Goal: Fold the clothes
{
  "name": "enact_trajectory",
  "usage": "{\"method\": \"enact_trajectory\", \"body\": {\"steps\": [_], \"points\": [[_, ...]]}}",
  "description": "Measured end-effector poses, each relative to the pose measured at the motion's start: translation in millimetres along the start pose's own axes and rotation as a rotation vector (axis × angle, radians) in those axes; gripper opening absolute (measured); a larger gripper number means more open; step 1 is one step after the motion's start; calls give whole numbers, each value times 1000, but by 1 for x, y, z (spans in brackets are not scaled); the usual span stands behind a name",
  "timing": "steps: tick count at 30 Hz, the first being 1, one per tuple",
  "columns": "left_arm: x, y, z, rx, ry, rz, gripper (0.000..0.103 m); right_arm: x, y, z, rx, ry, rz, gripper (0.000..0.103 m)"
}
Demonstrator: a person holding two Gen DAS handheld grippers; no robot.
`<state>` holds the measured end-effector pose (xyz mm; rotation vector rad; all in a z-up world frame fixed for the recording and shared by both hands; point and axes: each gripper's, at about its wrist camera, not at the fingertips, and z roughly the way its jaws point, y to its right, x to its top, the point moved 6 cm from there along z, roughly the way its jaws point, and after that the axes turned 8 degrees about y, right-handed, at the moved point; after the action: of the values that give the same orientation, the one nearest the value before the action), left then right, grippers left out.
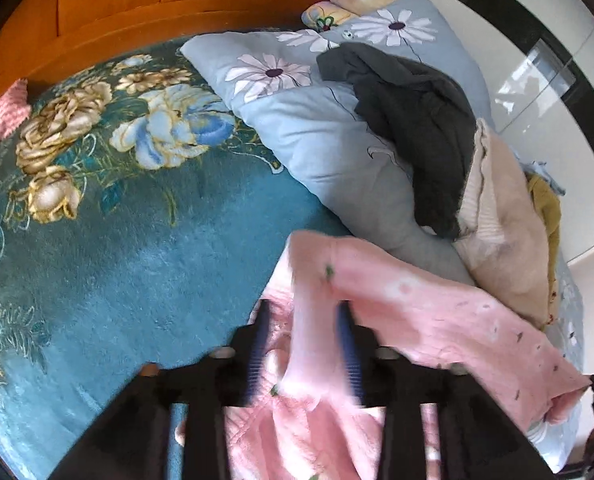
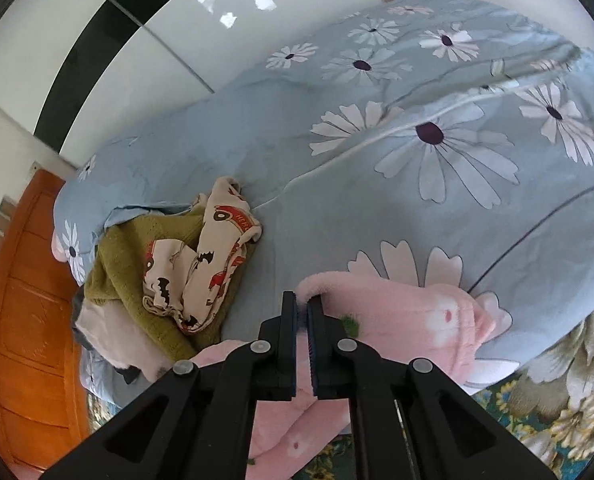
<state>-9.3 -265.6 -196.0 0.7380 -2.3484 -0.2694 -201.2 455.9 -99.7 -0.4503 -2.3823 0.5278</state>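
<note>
Pink fleece garment (image 1: 437, 312), printed with small flowers, is in both grips at once and hangs in loose, rumpled folds over the teal floral bedspread (image 1: 145, 264) and against the blue daisy quilt (image 2: 377, 184). The left hand-held gripper (image 1: 303, 320) has its two fingers spread around a bunched ridge of the pink cloth, which runs up between them; the frame is blurred there, so how firmly it bites I cannot tell. The right hand-held gripper (image 2: 303, 308) has its fingers pressed nearly together on a fluffy edge of the same garment.

By my reading the pink piece is mid-handling: no flat, squared shape shows in either view. Beside it on the quilt lies a heap that looks unfolded, namely a dark grey garment (image 1: 413, 128), a beige knit (image 1: 505, 232), an olive-green sweater (image 2: 129, 264) and a cream cloth printed with red cars (image 2: 213, 256), crumpled on top of one another. No neat stack of folded clothes shows anywhere, so most of the folding appears left to do.
</note>
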Motion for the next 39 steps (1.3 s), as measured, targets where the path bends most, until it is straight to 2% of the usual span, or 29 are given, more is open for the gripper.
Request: {"method": "enact_trajectory", "body": {"steps": [1,2,3,8,11,15,17,20,23,24,27,29,30,32,33,36,39], "points": [[-1,-5,-5,-7,9,-11,57,0,-3,0,3,1,-17,18],[-1,-11,-10,-14,18,-22,57,0,-6,-1,7,1,-33,34],[-3,-17,-14,-18,26,-36,58,-1,-10,-4,15,2,-44,39],[-50,-65,-20,19,-18,-138,59,-34,-20,-42,108,30,-116,41],[-95,-89,-9,47,-86,-192,59,-88,-12,-43,149,-62,-119,42],[-140,-111,6,73,-149,-272,57,-180,5,-8,141,-275,-71,42],[-145,-113,6,64,-142,-292,57,-222,5,13,152,-370,-8,42],[-143,-109,5,51,-133,-294,54,-261,-4,35,182,-439,107,42],[-142,-103,8,20,-141,-312,36,-293,-12,55,204,-490,217,42],[-142,-100,9,3,-143,-322,30,-297,-15,59,204,-491,235,42],[-142,-89,12,-12,-150,-327,28,-298,-17,59,213,-480,291,39],[-142,-84,12,-22,-147,-332,26,-297,-18,57,219,-471,329,20],[-140,-83,11,-31,-139,-340,22,-297,-19,57,223,-466,347,18],[-133,-81,4,-53,-108,-354,5,-293,-21,53,235,-453,372,13],[-129,-79,-2,-58,-89,-354,0,-287,-25,48,254,-442,359,12],[-112,-69,-24,-92,-15,-330,0,-262,-42,22,317,-411,299,11],[-98,-57,-45,-128,26,-294,0,-239,-55,-9,370,-393,241,10]]}}
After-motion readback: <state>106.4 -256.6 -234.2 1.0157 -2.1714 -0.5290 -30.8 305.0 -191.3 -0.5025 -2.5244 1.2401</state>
